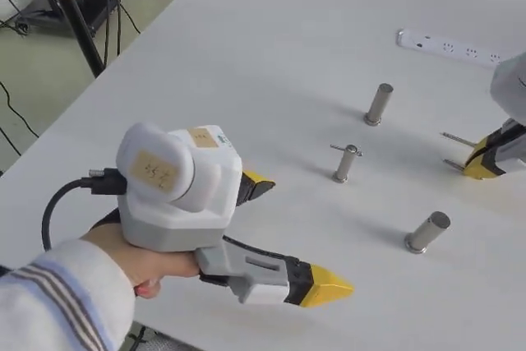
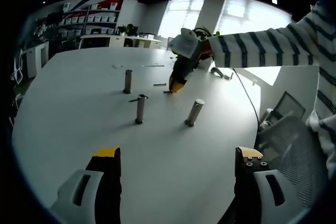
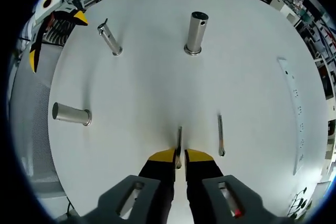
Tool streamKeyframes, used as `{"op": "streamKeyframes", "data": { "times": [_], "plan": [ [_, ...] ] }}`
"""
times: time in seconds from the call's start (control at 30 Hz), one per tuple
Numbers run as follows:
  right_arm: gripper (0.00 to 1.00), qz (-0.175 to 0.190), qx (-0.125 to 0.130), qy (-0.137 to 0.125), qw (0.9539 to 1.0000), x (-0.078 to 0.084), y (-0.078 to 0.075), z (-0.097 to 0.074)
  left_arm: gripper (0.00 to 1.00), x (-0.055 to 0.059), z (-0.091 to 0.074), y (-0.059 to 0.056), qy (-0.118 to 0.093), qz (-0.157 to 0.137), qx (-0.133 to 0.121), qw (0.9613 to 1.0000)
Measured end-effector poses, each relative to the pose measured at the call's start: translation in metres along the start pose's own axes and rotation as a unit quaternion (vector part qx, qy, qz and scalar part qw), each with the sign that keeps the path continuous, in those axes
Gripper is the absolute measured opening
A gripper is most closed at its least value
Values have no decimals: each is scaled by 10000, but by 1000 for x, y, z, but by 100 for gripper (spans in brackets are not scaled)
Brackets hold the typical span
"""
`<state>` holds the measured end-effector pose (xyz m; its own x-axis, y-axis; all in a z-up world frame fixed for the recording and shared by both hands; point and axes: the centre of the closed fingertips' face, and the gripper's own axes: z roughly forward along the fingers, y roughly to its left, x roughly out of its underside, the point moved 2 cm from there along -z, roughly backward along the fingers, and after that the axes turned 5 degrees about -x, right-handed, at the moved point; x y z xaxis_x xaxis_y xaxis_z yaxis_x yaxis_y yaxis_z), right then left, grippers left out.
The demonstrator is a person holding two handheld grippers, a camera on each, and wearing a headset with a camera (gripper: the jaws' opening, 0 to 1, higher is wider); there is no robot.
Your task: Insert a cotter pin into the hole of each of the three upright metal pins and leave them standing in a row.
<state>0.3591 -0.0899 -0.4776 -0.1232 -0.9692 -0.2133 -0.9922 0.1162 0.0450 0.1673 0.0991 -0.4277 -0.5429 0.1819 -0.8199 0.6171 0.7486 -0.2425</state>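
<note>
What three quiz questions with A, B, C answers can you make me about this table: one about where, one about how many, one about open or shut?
1. Which metal pin already has a cotter pin through it? A the middle one; B the nearest one; C the farthest one.
2. How many metal pins stand on the table? A two; B three; C five.
3. What is the right gripper doing? A gaping wide open; B shut on a second cotter pin; C shut on a metal pin.

Answers: 1 A, a thin pin crosses the middle one's top. 2 B, the head view shows three. 3 B, its jaws pinch the thin pin in the right gripper view.
</note>
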Motion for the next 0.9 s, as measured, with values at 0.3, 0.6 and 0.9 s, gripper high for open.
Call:
{"op": "streamKeyframes", "data": {
  "times": [0.3,0.6,0.9],
  "plan": [
    [0,-418,-28,797,9959,-2,-5,2,86,0,-1,1,5,18,2,10000],
    [0,-391,-237,1142,9924,-2,-5,3,84,0,-1,1,-31,-35,-17,10000],
    [0,-385,-244,1020,9937,2,-1,0,84,3,-2,-2,17,9,-18,10000]
  ]
}}
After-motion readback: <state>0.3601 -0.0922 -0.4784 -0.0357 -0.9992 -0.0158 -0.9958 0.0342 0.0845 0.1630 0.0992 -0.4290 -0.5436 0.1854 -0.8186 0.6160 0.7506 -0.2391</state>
